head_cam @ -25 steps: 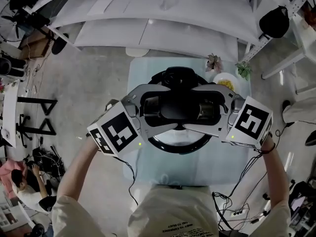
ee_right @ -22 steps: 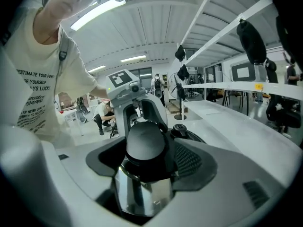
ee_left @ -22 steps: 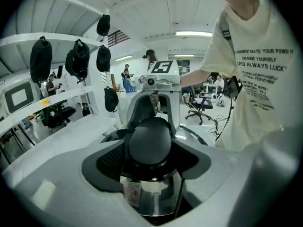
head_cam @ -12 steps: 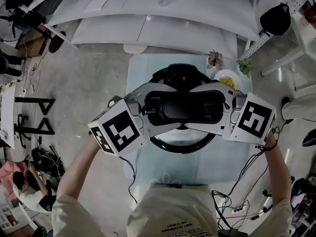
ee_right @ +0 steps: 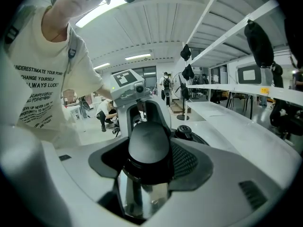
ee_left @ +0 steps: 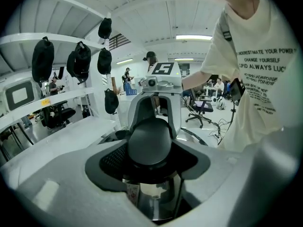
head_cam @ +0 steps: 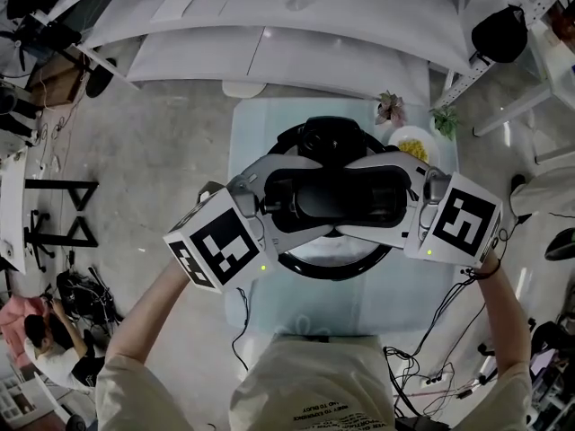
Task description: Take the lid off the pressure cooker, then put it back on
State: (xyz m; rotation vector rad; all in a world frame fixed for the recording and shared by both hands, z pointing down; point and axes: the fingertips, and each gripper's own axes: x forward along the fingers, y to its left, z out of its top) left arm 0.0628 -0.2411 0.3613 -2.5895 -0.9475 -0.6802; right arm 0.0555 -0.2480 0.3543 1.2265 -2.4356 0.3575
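Both tools are meeting at frame centre: the left gripper (head_cam: 301, 200) is clamping the lid handle (head_cam: 331, 201), and the right gripper (head_cam: 364, 197), whose jaws have just been closing, is pinching it too. The lid (head_cam: 314, 250) is sitting on the pressure cooker (head_cam: 334, 272). Removal looks to be starting, and it is calling for a matched twist, then a level lift.

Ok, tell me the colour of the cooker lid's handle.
The lid handle is black; it shows best in the head view.

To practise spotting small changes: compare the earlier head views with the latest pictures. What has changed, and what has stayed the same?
The right gripper has just been closing its jaws onto the lid handle between them. The left gripper stays clamped on the handle's other end; neither gripper shifted, and the pressure cooker has not moved.
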